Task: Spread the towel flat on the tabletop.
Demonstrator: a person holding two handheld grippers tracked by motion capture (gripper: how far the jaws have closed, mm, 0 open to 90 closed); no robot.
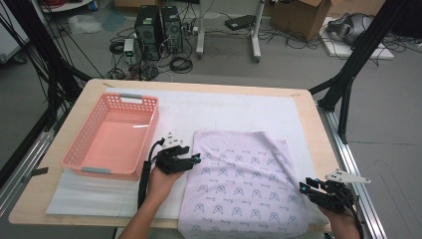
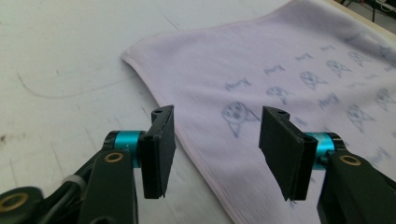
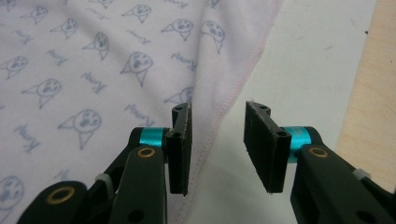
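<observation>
A pale lilac cloth printed with small blue animal faces lies spread flat on a white mat, its near end hanging over the table's front edge. My left gripper sits at the cloth's left hem, near the far left corner. Its jaws stand open, with the hem of the cloth running under the gap. My right gripper is at the cloth's right side near the front. It is open too, and the stitched hem of the cloth passes between its jaws without being pinched.
An empty pink plastic basket stands on the left of the wooden table, just left of my left hand. Beyond the table's far edge are computer towers, cables and black frame legs on the floor.
</observation>
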